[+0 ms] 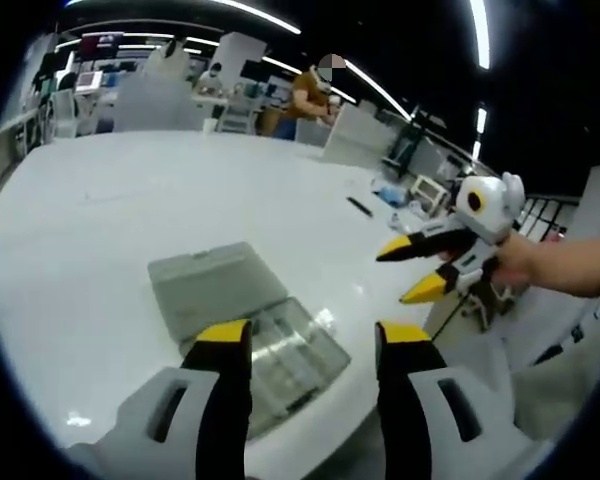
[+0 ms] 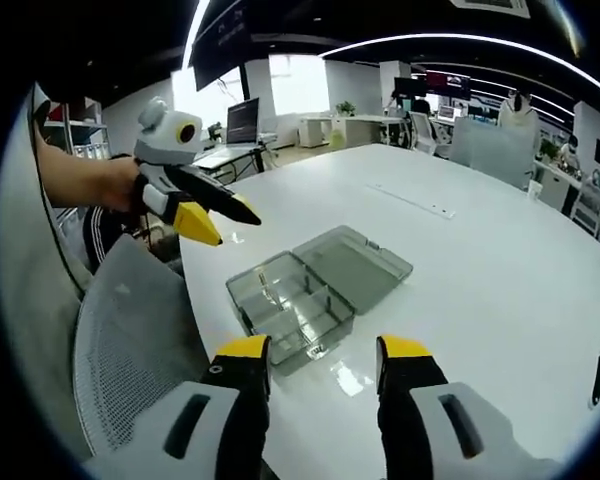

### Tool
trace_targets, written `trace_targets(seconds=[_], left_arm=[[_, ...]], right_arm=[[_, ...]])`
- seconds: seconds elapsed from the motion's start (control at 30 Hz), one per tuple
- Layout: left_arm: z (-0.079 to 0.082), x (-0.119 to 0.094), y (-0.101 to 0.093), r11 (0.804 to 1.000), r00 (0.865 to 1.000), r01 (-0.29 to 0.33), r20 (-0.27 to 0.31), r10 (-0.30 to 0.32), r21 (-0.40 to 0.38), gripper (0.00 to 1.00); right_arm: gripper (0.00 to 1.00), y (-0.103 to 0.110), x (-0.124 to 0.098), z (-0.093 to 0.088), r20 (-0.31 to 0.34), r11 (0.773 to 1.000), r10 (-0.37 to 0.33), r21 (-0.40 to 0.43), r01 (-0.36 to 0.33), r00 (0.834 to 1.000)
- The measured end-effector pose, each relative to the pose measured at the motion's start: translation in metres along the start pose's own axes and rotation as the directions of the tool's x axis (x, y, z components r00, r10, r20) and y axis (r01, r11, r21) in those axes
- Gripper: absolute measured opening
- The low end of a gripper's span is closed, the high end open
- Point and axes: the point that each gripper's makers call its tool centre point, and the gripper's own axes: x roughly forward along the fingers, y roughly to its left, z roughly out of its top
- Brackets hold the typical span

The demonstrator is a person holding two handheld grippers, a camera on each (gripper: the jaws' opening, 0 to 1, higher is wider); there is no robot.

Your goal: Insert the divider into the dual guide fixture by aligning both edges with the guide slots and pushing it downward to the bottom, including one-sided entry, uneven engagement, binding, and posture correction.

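A clear grey plastic box (image 1: 285, 350) lies on the white table (image 1: 130, 230) with its flat lid (image 1: 215, 285) swung open beside it. Thin partition walls cross its tray (image 2: 290, 305), and the lid (image 2: 360, 262) lies past it. My left gripper (image 1: 313, 335) hovers open just over the tray with nothing between its jaws. My right gripper (image 2: 322, 350) is also open and empty, a little short of the box. Each gripper appears in the other's view, held by a hand: the right gripper (image 1: 398, 276) off the table's edge, and the left gripper (image 2: 234, 228) above the table's edge.
A grey mesh chair (image 2: 130, 330) stands at the table edge close to the box. A black pen (image 1: 358, 207) lies farther out on the table. Desks, monitors and a seated person (image 1: 310, 95) fill the background.
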Motion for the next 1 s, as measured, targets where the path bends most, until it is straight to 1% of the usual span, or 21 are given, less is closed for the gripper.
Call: trace_targets(seconds=[0.3,0.57,0.73,1.0], left_arm=[[0.003,-0.002,-0.005,0.999,1.000,0.001,0.001,-0.001,0.036,0.49],[0.000,-0.004,-0.006,0.998,1.000,0.001,-0.003,-0.001,0.064,0.50],[0.000,-0.006,-0.007,0.997,1.000,0.002,-0.005,-0.002,0.075,0.51],[0.002,-0.007,-0.010,0.994,1.000,0.005,0.000,-0.005,0.112,0.52]], right_arm=[[0.42,-0.004,-0.004,-0.001,-0.013,1.000,-0.006,-0.019,0.006,1.000],[0.40,-0.009,-0.005,-0.004,-0.038,0.999,-0.011,-0.052,0.009,0.999],[0.40,-0.014,-0.007,-0.014,-0.063,0.998,-0.017,-0.063,0.013,0.998],[0.40,-0.022,-0.014,-0.032,-0.111,0.996,-0.037,-0.081,0.028,0.993]])
